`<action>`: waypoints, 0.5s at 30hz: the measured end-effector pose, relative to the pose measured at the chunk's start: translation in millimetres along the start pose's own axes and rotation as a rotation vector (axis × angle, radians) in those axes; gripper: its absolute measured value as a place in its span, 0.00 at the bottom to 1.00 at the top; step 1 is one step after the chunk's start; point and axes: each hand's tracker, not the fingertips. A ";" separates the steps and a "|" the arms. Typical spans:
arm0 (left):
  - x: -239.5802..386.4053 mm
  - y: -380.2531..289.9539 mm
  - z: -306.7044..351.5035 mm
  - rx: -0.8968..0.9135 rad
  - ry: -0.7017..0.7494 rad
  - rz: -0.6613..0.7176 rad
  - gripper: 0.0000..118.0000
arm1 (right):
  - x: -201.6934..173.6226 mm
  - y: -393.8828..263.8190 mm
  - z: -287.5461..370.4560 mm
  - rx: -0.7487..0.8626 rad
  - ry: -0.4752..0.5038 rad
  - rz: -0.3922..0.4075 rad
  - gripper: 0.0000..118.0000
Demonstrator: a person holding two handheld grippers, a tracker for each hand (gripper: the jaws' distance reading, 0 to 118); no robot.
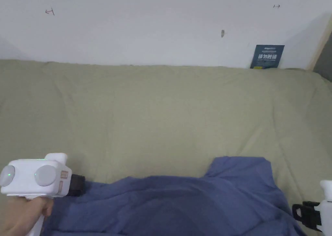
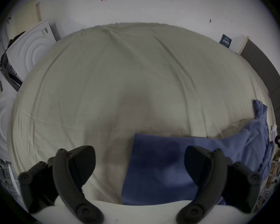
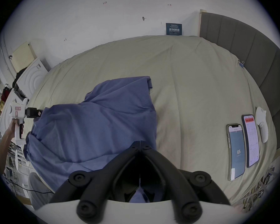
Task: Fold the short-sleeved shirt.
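Two phones (image 3: 242, 146) lie well right of shirt (image 3: 94, 127).

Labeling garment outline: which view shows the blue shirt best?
Right gripper view: the crumpled blue short-sleeved cotton shirt shows nearly whole on the bed. Head view crops its lower part; left gripper view shows one corner and an edge.

bedroom: bed (image 1: 162, 110), padded headboard (image 3: 249, 49)

left gripper (image 2: 140, 164): jaws spread wide apart, nothing between them pressed | shirt (image 2: 162, 167): blue, lying on the bed sheet (image 2: 120, 82), 1 straight edge between the jaws, right jaw over the cloth, left jaw over bare sheet | 2 white appliances (image 2: 29, 49): left of the sheet
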 end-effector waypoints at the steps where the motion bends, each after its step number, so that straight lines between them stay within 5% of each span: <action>1: 1.9 -1.2 4.8 0.015 -0.002 -0.007 0.55 | 2.5 0.9 -2.4 -0.004 0.000 0.000 0.00; 2: 3.1 -2.4 10.1 0.048 0.006 -0.015 0.11 | 3.4 1.4 -3.8 -0.006 -0.001 0.000 0.00; 3: 5.5 -2.7 17.4 0.073 -0.020 -0.045 0.00 | 4.0 2.2 -5.3 -0.007 -0.005 0.001 0.00; 9: 7.7 0.6 21.9 0.040 -0.033 -0.001 0.00 | 14.3 17.4 -13.6 -0.002 -0.012 -0.003 0.01; 10: 9.0 1.3 22.9 0.059 -0.036 0.006 0.00 | 16.5 21.3 -16.1 0.002 -0.014 -0.007 0.09; 12: 5.5 0.5 13.3 0.051 -0.034 -0.004 0.00 | 18.5 33.2 -26.5 -0.019 -0.041 -0.008 0.79; 13: 7.2 0.4 13.2 0.051 -0.031 -0.012 0.00 | 19.4 38.6 -35.0 -0.069 -0.042 0.003 1.00; 15: 6.4 1.4 12.4 0.042 -0.034 -0.013 0.00 | 20.8 49.5 -47.2 -0.064 -0.031 0.027 1.00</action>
